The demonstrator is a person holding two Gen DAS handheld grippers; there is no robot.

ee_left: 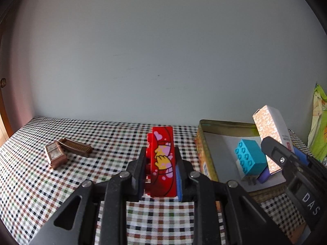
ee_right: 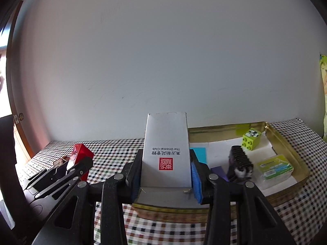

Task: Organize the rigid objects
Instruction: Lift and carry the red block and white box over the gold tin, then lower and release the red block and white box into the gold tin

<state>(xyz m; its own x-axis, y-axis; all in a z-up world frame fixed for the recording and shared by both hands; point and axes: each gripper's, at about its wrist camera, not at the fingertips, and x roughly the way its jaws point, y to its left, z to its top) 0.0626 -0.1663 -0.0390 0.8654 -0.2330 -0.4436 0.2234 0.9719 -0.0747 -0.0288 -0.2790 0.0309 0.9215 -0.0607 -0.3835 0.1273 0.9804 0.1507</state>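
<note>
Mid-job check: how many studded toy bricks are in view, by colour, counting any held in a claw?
Red brick, in the left claw: 1
Turquoise brick, in the tin: 1
Lime-green brick, in the tin: 1
Total: 3

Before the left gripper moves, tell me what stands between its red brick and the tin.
Bare tablecloth separates the red brick from the tin. Inside, the turquoise brick and the right gripper's white box crowd the near end.

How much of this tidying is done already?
Partly done. The tin tray already holds a turquoise brick, a green brick and some small packs. In hand: the left gripper clamps a red brick, the right gripper a white box. Left: two brown pieces on the cloth.
</note>
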